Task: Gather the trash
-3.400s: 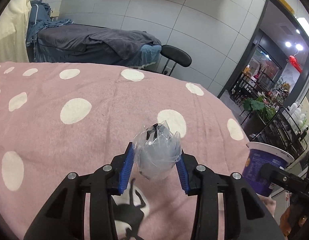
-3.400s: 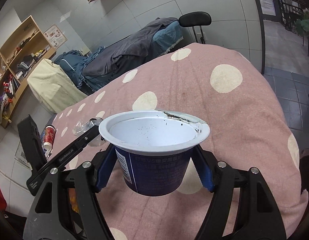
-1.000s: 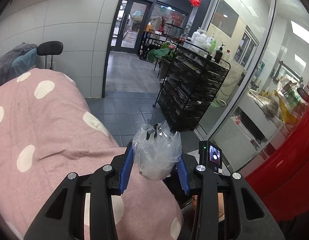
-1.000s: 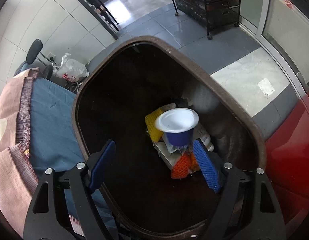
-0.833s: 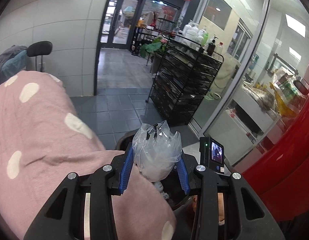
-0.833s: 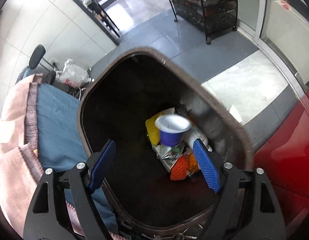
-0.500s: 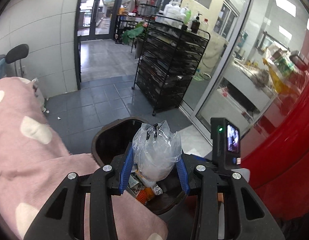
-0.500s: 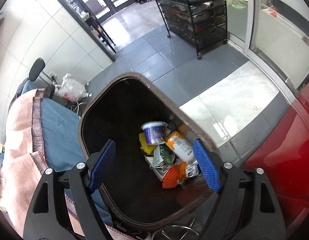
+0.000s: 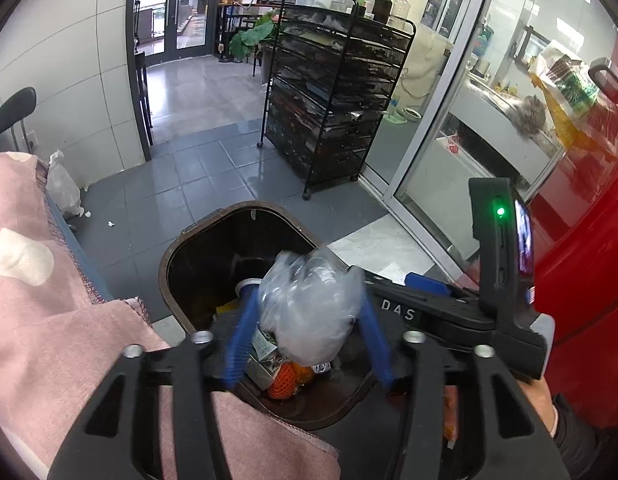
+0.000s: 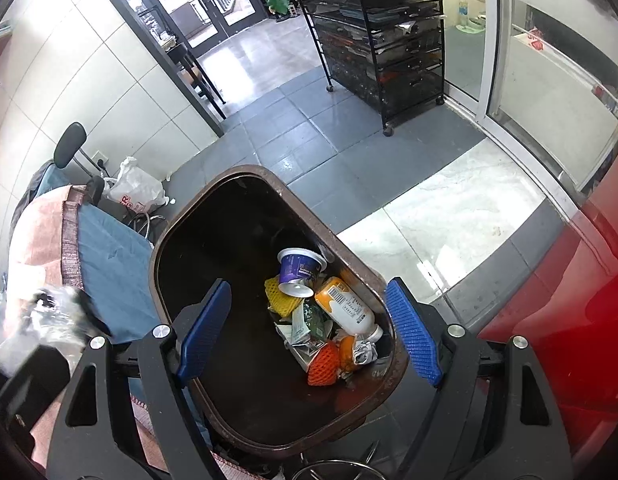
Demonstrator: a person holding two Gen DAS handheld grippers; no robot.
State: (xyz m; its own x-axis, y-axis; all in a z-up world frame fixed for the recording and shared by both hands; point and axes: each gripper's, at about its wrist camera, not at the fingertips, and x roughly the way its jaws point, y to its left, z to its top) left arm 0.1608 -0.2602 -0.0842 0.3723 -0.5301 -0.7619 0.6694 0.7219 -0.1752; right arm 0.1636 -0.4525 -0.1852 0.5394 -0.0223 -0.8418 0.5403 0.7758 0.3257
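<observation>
Crinkled clear plastic wad (image 9: 309, 304) sits low-centre, between the opening jaws of the left gripper (image 9: 307, 340), over the brown bin (image 9: 165, 264). Blurred; pads seem clear. It could catch the rim. Right gripper (image 10: 309, 336) gapes, empty.

Right tool (image 10: 307, 330), jaws wide and empty, hangs above the trash bin (image 10: 181, 236).

cup (image 10: 300, 267) in bin (image 10: 189, 236), rack (image 10: 383, 32) behind
</observation>
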